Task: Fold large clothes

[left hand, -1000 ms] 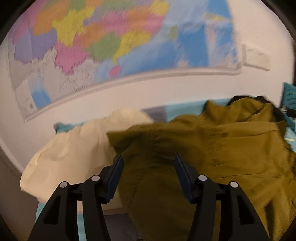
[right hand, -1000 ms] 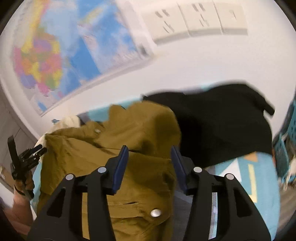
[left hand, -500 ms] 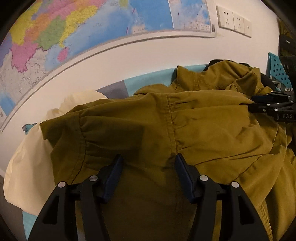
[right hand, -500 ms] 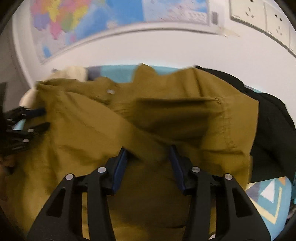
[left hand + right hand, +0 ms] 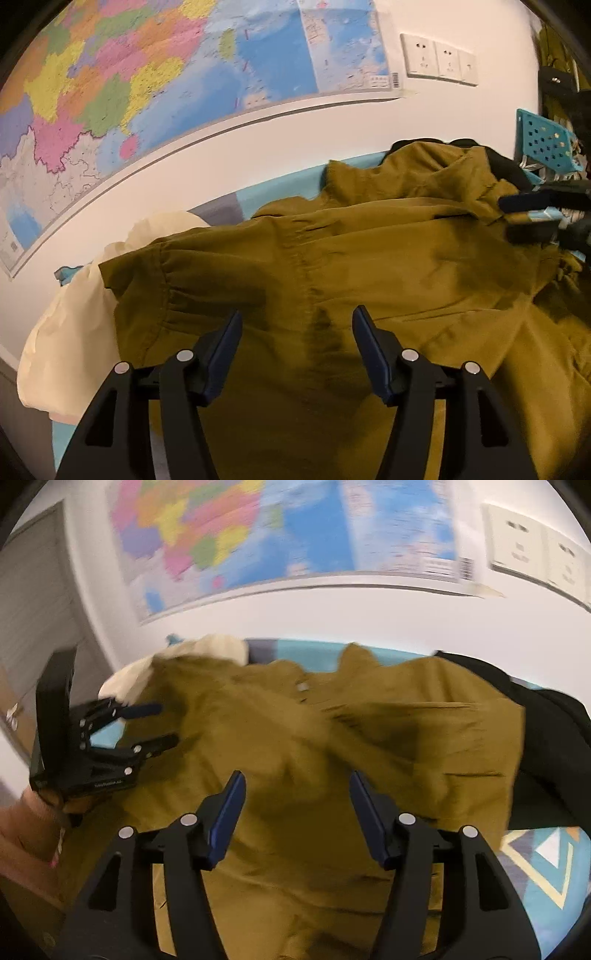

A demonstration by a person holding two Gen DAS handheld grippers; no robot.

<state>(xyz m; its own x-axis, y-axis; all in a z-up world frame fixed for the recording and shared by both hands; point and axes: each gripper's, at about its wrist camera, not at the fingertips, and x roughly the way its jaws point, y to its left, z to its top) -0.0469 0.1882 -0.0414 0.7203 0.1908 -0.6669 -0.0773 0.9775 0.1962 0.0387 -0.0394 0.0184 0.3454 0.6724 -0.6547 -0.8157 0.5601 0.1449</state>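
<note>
An olive-green jacket (image 5: pixel 369 266) lies crumpled and spread across the bed; it also fills the right wrist view (image 5: pixel 295 738). My left gripper (image 5: pixel 297 325) is open, its fingers wide apart just above the jacket's left part near a gathered cuff (image 5: pixel 147 280). My right gripper (image 5: pixel 295 786) is open above the jacket's middle. The right gripper shows at the right edge of the left wrist view (image 5: pixel 535 218), and the left gripper shows at the left of the right wrist view (image 5: pixel 155 723). Neither holds cloth.
A cream garment (image 5: pixel 74 325) lies left of the jacket. A black garment (image 5: pixel 546 738) lies at its right. The bedspread (image 5: pixel 546 867) is teal and patterned. A wall map (image 5: pixel 147 85) and sockets (image 5: pixel 439 61) are behind. A teal perforated basket (image 5: pixel 546 144) stands far right.
Both grippers have drawn back a little from the jacket and turned. The right wrist view has swung left, so the left gripper now shows larger in it. The jacket lies flatter.
</note>
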